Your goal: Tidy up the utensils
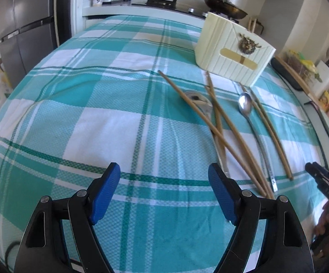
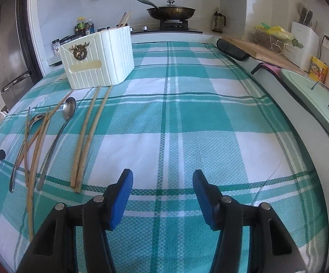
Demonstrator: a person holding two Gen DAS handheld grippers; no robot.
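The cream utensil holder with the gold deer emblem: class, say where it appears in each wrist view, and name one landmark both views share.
Left wrist view: the cream utensil holder stands upper right, beyond the chopsticks and spoons.
Right wrist view: the holder stands upper left, beyond the same utensils.
Shared landmark: the lidded pan on the stove behind.

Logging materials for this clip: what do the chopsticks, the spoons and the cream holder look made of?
Chopsticks: probably bamboo or wood, matte tan. Spoons: metal, likely stainless steel, a mirror-like bowl. Holder: seemingly ribbed cream plastic, with a brass-coloured emblem.
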